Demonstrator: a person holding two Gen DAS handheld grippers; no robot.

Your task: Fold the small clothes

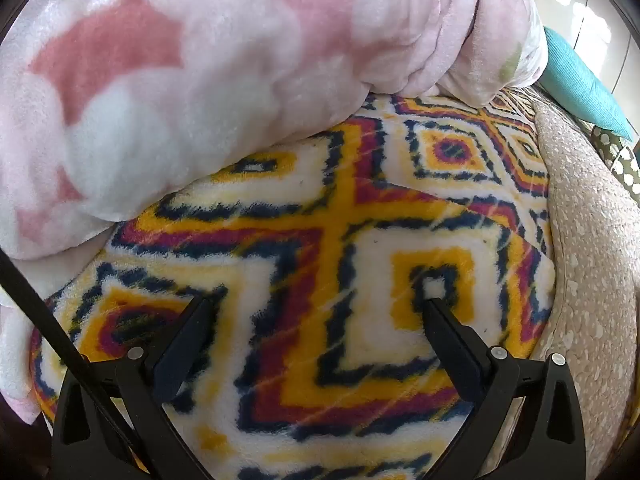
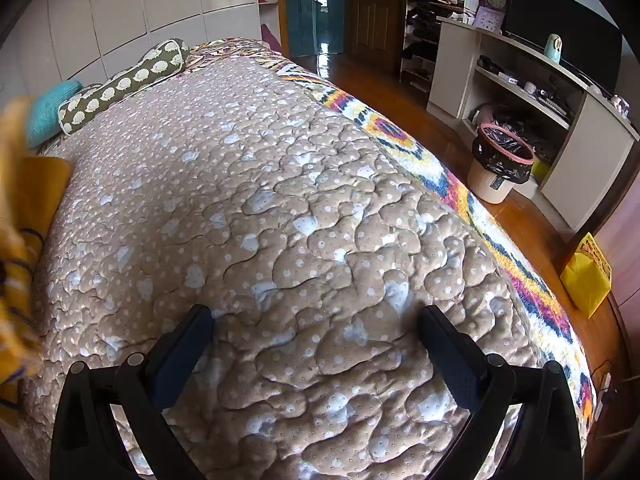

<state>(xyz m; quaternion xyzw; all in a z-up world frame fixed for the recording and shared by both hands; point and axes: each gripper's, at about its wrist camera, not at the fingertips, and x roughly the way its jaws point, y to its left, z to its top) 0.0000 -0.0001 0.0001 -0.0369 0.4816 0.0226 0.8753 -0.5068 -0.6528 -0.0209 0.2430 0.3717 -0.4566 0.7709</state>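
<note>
My left gripper (image 1: 318, 304) is open and empty, hovering close over a fleece blanket (image 1: 320, 240) with a yellow, red and navy diamond pattern. My right gripper (image 2: 316, 316) is open and empty above the beige quilted bedspread (image 2: 280, 200). A yellow garment with dark stripes (image 2: 16, 248) lies blurred at the left edge of the right wrist view, on the bed, to the left of the right gripper. Its shape is mostly out of frame.
A bulky pink and white plush blanket (image 1: 200, 80) is piled beyond the left gripper. A turquoise pillow (image 2: 52, 108) and a dotted bolster (image 2: 124, 84) lie at the bed's head. A bin (image 2: 500, 164), shelves (image 2: 520, 92) and a yellow bag (image 2: 588, 280) stand to the right of the bed.
</note>
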